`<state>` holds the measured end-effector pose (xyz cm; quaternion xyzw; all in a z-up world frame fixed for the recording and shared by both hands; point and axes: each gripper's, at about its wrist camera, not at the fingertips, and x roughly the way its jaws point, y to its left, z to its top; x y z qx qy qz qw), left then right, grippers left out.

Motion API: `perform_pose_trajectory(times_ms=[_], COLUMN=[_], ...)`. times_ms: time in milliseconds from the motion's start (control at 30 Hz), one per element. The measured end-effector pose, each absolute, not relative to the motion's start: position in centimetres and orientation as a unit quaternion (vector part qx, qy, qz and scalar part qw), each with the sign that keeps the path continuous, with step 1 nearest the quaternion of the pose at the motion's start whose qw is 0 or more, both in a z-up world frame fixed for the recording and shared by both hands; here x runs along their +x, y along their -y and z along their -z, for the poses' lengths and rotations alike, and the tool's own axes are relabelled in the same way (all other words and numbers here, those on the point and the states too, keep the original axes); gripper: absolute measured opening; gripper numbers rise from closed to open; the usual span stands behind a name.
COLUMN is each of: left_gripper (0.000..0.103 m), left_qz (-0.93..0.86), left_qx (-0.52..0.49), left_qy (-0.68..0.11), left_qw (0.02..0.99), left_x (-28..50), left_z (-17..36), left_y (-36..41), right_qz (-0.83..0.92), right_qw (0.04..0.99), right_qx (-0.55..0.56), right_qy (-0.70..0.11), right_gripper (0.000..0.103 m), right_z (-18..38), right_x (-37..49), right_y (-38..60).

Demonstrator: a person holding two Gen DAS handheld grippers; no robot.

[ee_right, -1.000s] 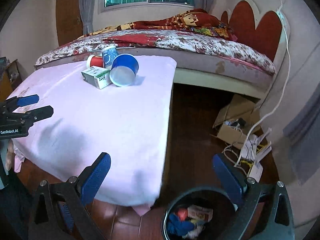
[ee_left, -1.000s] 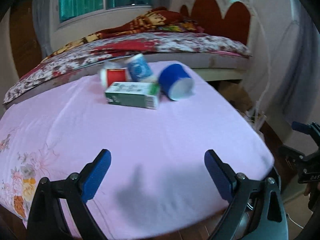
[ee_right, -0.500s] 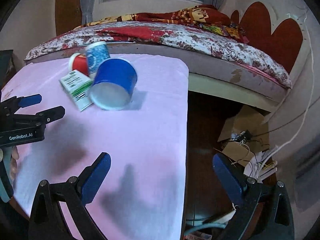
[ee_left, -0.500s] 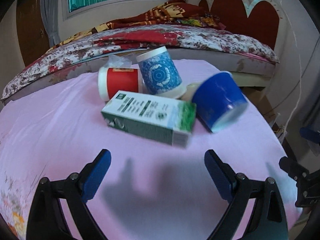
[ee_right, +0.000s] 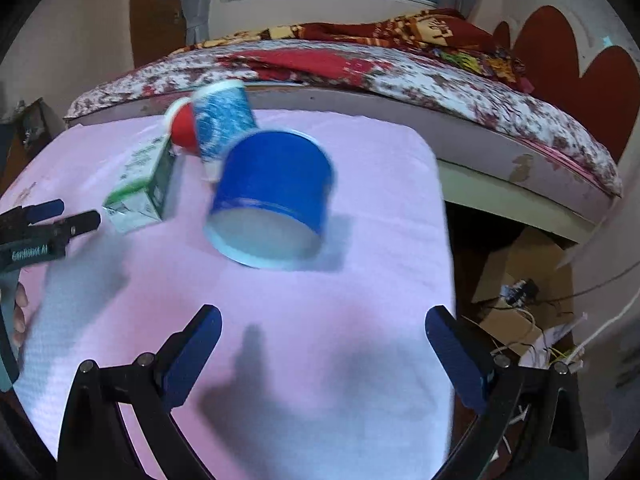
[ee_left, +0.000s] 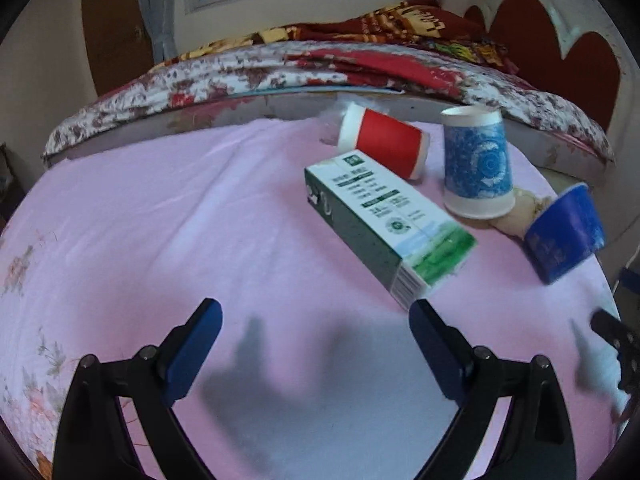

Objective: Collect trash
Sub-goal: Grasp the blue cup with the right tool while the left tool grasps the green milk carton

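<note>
Both pairs of tongs hover low over the pink sheet (ee_left: 200, 220) and both stand spread wide with nothing between their fingers. The left tongs (ee_left: 316, 336) point at a green and white carton (ee_left: 384, 220) lying flat on the sheet, its near end just beyond the right fingertip (ee_left: 424, 320). Just behind the carton a red paper cup (ee_left: 384, 142) lies on its side, and to the right of that a blue patterned cup (ee_left: 478, 164) stands mouth down. Further right a dark blue tub (ee_left: 564, 232) lies tipped over near the sheet's right edge.

From the right tongs (ee_right: 324, 332) the same heap sits ahead and a little to the left. The dark blue tub (ee_right: 276, 184) is nearest, on its side with its white mouth turned this way. The patterned cup (ee_right: 222, 120) leans just behind it, the red cup (ee_right: 182, 128) peeps out beyond, and the carton (ee_right: 144, 188) lies to the left. The left tongs (ee_right: 52, 216) show at the left edge, close to the carton.

Behind the sheet runs a bed (ee_right: 400, 80) with a flowered cover, and cardboard and cables (ee_right: 520, 304) litter the floor on the right.
</note>
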<state>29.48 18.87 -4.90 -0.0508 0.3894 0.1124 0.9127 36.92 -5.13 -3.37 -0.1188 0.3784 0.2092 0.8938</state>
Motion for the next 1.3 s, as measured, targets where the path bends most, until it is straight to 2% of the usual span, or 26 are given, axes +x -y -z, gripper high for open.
perform_pose_trajectory(times_ms=[133, 333, 533, 767, 1067, 1100, 1133, 1167, 1200, 1233, 1300], left_gripper=[0.095, 0.096, 0.096, 0.096, 0.095, 0.094, 0.083, 0.063, 0.058, 0.058, 0.057], left_qz=[-0.075, -0.081, -0.108, -0.123, -0.108, -0.108, -0.101, -0.086, -0.082, -0.08, -0.066], left_qx=[-0.061, -0.065, -0.062, -0.066, -0.094, -0.096, -0.104, -0.115, -0.118, -0.121, -0.135], left_qy=[-0.369, -0.372, -0.408, -0.407, -0.419, -0.42, -0.421, -0.424, -0.42, -0.416, -0.41], left_qw=[0.924, 0.922, 0.905, 0.902, 0.897, 0.896, 0.895, 0.894, 0.896, 0.898, 0.9], left_x=[29.0, 32.4, 35.2, 32.3, 33.8, 33.9, 33.9, 33.9, 33.8, 33.5, 32.9], left_z=[3.7, 3.6, 5.3, 5.5, 6.0, 6.2, 6.4, 6.6, 6.6, 6.5, 6.5], left_y=[-16.3, -14.8, -16.0, -18.4, -19.8, -20.0, -20.3, -20.5, -20.7, -21.0, -21.6], right_qz=[-0.207, -0.198, -0.229, -0.216, -0.214, -0.212, -0.212, -0.212, -0.211, -0.212, -0.214], right_qw=[0.897, 0.902, 0.89, 0.89, 0.888, 0.889, 0.889, 0.889, 0.889, 0.888, 0.886], right_qx=[-0.108, -0.086, -0.089, -0.081, -0.048, -0.049, -0.048, -0.047, -0.047, -0.049, -0.051], right_qy=[-0.374, -0.373, -0.384, -0.393, -0.404, -0.404, -0.403, -0.403, -0.403, -0.405, -0.408], right_gripper=[0.103, 0.103, 0.103, 0.103, 0.103, 0.103, 0.103, 0.101, 0.085, 0.074, 0.075], right_z=[3.1, 2.2, 2.3, 3.1, 3.2, 3.2, 3.2, 3.1, 3.1, 3.1, 3.1], right_x=[37.3, 39.2, 40.2, 41.0, 41.9, 41.8, 41.8, 41.7, 41.6, 41.5, 41.2], right_y=[3.8, 3.8, 2.8, 2.1, 1.7, 1.6, 1.5, 1.5, 1.5, 1.6, 1.6])
